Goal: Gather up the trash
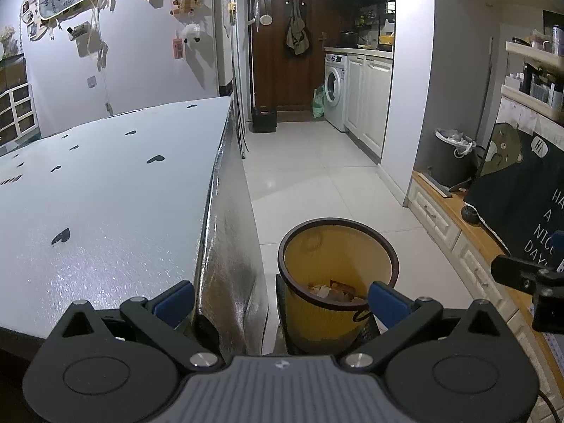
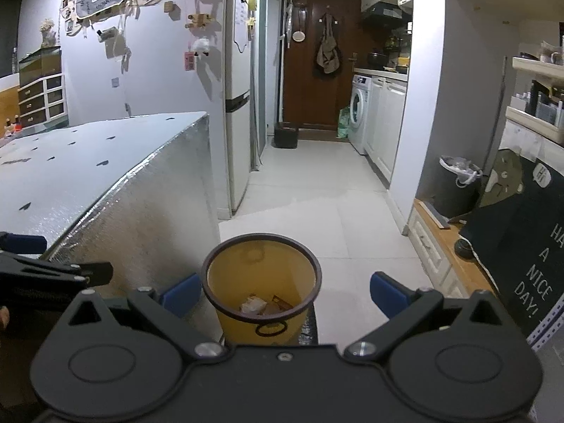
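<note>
A yellow waste bin (image 1: pixel 335 275) with a dark rim stands on the floor beside the table, holding crumpled paper scraps (image 1: pixel 331 290). My left gripper (image 1: pixel 280 301) is open above the table's corner, nothing between its blue pads; its right pad overlaps the bin's rim. In the right wrist view the same bin (image 2: pixel 262 282) sits between the fingers of my right gripper (image 2: pixel 283 294), which is open and empty, with the scraps (image 2: pixel 262 306) at the bin's bottom. The right gripper's arm (image 1: pixel 528 275) shows at the left view's right edge; the left gripper (image 2: pixel 46 271) shows at the right view's left edge.
A silver-covered table (image 1: pixel 105 204) with small dark marks fills the left. Tiled floor (image 1: pixel 317 176) runs toward a brown door (image 1: pixel 282 53), a washing machine (image 1: pixel 335 88) and a small dark bin (image 1: pixel 263 120). A low wooden-topped cabinet (image 1: pixel 469 229) with a dark cushion (image 1: pixel 521 194) and a black lined bin (image 1: pixel 453 155) stand right.
</note>
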Demonstrator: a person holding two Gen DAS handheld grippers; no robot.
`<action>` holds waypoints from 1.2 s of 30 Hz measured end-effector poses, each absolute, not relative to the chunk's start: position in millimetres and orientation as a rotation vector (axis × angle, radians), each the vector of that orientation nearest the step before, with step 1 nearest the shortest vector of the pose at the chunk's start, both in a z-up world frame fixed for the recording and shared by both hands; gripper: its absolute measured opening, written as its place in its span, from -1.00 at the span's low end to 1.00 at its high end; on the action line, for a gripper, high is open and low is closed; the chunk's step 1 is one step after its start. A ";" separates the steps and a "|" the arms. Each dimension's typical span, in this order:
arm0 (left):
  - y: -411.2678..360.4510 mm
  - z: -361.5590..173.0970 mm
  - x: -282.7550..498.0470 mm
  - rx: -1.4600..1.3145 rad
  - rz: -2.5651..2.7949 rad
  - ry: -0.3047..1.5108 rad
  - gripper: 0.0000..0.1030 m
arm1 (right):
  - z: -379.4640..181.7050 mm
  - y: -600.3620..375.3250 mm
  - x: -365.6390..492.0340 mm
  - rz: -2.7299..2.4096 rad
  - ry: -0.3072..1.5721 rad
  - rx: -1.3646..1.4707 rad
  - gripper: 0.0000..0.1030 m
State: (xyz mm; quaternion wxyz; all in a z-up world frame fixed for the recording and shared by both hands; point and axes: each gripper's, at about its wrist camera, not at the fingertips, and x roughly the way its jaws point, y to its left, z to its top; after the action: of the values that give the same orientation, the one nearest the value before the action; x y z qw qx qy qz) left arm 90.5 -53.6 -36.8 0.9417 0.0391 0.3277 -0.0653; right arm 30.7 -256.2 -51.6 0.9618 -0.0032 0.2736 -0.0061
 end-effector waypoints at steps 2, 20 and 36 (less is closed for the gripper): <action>-54.0 -37.1 88.8 0.082 -0.134 0.667 1.00 | -52.6 -256.7 29.5 -0.016 0.555 -0.002 1.00; -49.4 -33.3 74.2 0.069 -0.130 0.634 1.00 | -55.2 -254.1 26.8 -0.047 0.541 -0.031 1.00; -46.9 -32.9 73.0 0.063 -0.126 0.633 1.00 | -54.0 -252.4 27.4 -0.049 0.542 -0.038 1.00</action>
State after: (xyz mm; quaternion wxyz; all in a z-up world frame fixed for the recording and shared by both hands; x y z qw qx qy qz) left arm 73.0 -46.9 -32.9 0.9479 0.0312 0.3108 -0.0621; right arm 27.4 -252.4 -54.0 0.9631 -0.0188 0.2674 -0.0244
